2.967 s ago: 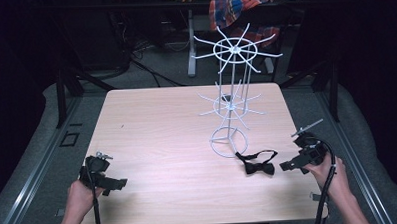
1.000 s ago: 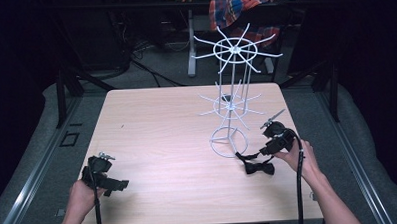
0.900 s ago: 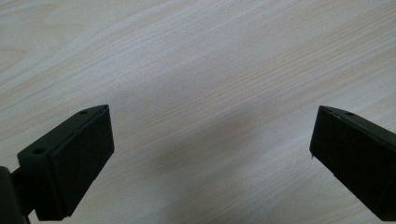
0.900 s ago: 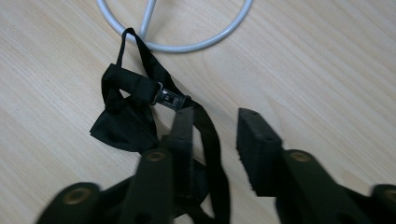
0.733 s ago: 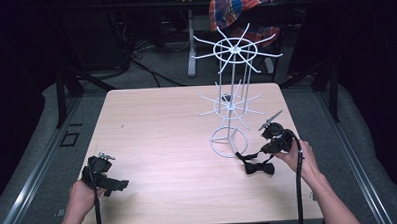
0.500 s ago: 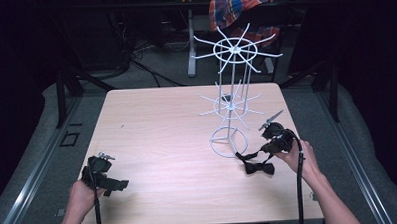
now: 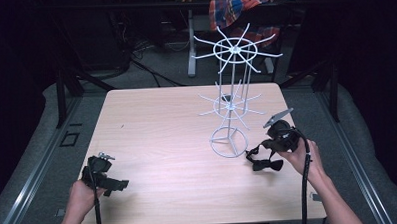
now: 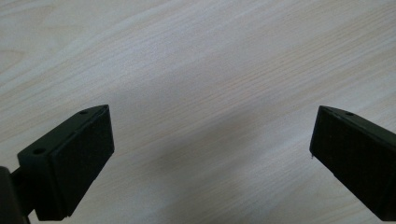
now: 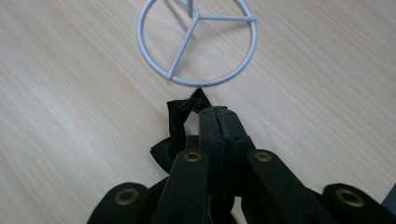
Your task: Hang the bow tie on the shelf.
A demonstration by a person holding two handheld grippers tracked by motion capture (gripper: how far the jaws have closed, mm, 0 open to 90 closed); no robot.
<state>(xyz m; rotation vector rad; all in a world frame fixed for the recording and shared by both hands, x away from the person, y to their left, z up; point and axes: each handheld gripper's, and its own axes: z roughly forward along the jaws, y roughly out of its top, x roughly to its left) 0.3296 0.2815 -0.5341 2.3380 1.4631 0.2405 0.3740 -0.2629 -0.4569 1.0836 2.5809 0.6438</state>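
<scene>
A black bow tie (image 7: 267, 164) with a thin strap lies on the wooden table (image 7: 152, 123), just right of the base ring of a white wire rack (image 7: 228, 142). My right gripper (image 7: 261, 146) is shut on the strap, a little above the bow. In the right gripper view the jaws (image 9: 217, 114) pinch the strap (image 9: 179, 116) in front of the rack's ring (image 9: 196, 42). My left gripper (image 7: 116, 185) rests at the near left of the table. Its jaws (image 8: 210, 135) stand wide open over bare wood.
The rack rises in two tiers of spokes, the upper wheel (image 7: 235, 48) over the table's back right. A plaid cloth (image 7: 238, 5) hangs beyond the table. The table's right edge is close to my right hand.
My right gripper came in from the table's right edge to the bow tie and shut on its strap. The bow has shifted slightly right. The left gripper has stayed put.
</scene>
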